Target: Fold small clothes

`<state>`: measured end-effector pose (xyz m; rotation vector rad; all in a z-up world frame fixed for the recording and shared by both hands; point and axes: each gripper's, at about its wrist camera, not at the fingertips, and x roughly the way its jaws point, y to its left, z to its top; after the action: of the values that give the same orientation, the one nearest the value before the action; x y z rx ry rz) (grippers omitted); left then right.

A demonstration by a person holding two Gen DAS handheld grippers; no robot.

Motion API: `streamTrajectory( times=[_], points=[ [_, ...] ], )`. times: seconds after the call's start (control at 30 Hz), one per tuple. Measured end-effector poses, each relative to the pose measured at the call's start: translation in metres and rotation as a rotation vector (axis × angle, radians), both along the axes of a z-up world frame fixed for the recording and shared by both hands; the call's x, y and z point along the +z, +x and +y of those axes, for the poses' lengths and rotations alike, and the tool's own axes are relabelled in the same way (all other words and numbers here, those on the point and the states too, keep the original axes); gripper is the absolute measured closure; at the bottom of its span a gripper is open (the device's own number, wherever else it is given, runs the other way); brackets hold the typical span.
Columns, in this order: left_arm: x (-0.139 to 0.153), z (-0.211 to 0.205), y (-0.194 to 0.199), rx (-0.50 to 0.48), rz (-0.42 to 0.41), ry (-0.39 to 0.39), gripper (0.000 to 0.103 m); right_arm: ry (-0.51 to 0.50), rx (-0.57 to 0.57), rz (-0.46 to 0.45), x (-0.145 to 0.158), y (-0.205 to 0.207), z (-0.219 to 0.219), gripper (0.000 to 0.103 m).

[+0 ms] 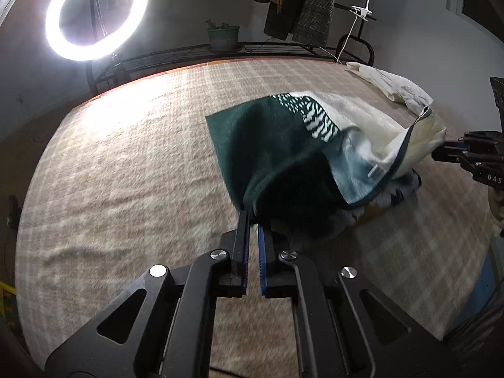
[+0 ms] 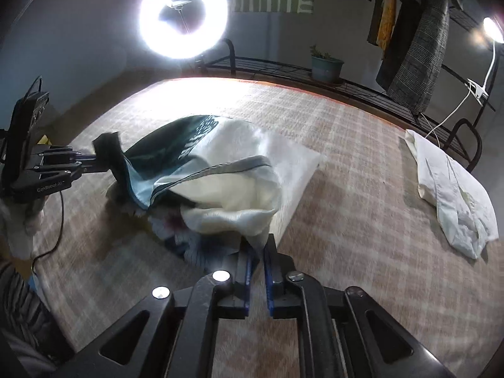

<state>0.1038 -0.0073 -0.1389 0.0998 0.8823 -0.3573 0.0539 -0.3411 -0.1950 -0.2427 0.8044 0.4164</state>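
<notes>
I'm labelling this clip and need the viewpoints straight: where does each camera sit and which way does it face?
Left wrist view: on the left tongs, looking forward and down over the checked blanket at the green and white garment; the right tongs show at the right edge.
Right wrist view: on the right tongs, facing the same garment; the left tongs and a sleeve show at left.
Shared: the garment, the ring light, the potted plant and the white cloth.
</notes>
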Motion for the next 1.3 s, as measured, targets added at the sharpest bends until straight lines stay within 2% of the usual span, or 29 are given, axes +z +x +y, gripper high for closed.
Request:
streamTrajectory(
  times=[0.03, 0.07, 0.1, 0.17, 0.23, 0.3, 0.37, 0.47, 0.53, 0.63, 0.73, 0.83, 0.9, 0.93, 0.97, 1.0, 1.1, 1.17, 1.3],
  points=[
    [0.002, 0.006, -0.004, -0.004, 0.0, -0.011, 0.094, 0.008, 0.009, -0.004, 0.001, -0.007, -0.004, 0.083],
    [0.004, 0.013, -0.007, -0.005, 0.001, -0.024, 0.086, 0.025, 0.018, -0.006, 0.002, -0.015, -0.007, 0.079],
    [0.006, 0.02, -0.01, 0.0, 0.003, -0.041, 0.077, 0.037, 0.022, -0.003, 0.003, -0.018, -0.01, 0.078],
    [0.011, 0.036, -0.018, 0.019, 0.012, -0.09, 0.067, 0.086, 0.026, 0.007, 0.006, -0.026, -0.021, 0.075],
    [0.016, 0.053, -0.02, 0.053, 0.032, -0.17, 0.066, 0.166, 0.0, 0.048, 0.006, -0.028, -0.035, 0.066],
    [0.014, 0.066, -0.015, 0.103, 0.077, -0.254, 0.059, 0.251, -0.04, 0.094, 0.002, -0.022, -0.047, 0.051],
    [0.008, 0.078, -0.006, 0.161, 0.151, -0.358, 0.058, 0.375, -0.107, 0.156, -0.004, -0.01, -0.063, 0.05],
    [-0.012, 0.086, 0.007, 0.196, 0.282, -0.515, 0.058, 0.537, -0.16, 0.245, -0.017, 0.004, -0.077, 0.05],
    [-0.02, 0.084, 0.009, 0.208, 0.325, -0.549, 0.058, 0.627, -0.199, 0.309, -0.028, 0.009, -0.084, 0.05],
    [-0.029, 0.08, 0.012, 0.213, 0.366, -0.559, 0.058, 0.711, -0.262, 0.36, -0.042, 0.015, -0.092, 0.049],
    [-0.036, 0.078, 0.016, 0.216, 0.401, -0.574, 0.058, 0.788, -0.297, 0.379, -0.053, 0.019, -0.096, 0.049],
    [-0.04, 0.072, 0.022, 0.21, 0.416, -0.559, 0.061, 0.785, -0.287, 0.379, -0.055, 0.022, -0.087, 0.049],
    [-0.04, 0.067, 0.024, 0.2, 0.416, -0.54, 0.095, 0.777, -0.266, 0.382, -0.054, 0.023, -0.078, 0.049],
    [-0.039, 0.064, 0.024, 0.198, 0.411, -0.527, 0.096, 0.773, -0.254, 0.386, -0.053, 0.025, -0.073, 0.05],
    [-0.038, 0.062, 0.025, 0.194, 0.403, -0.517, 0.097, 0.758, -0.244, 0.391, -0.052, 0.025, -0.069, 0.059],
    [-0.036, 0.06, 0.024, 0.19, 0.393, -0.509, 0.099, 0.74, -0.234, 0.396, -0.052, 0.026, -0.065, 0.078],
    [-0.026, 0.059, 0.021, 0.173, 0.356, -0.483, 0.1, 0.622, -0.186, 0.361, -0.039, 0.022, -0.045, 0.099],
    [-0.017, 0.063, 0.018, 0.167, 0.334, -0.487, 0.1, 0.519, -0.153, 0.277, -0.018, 0.014, -0.034, 0.102],
    [-0.007, 0.072, 0.013, 0.167, 0.307, -0.468, 0.101, 0.397, -0.133, 0.159, 0.004, -0.001, -0.028, 0.102]
  ],
)
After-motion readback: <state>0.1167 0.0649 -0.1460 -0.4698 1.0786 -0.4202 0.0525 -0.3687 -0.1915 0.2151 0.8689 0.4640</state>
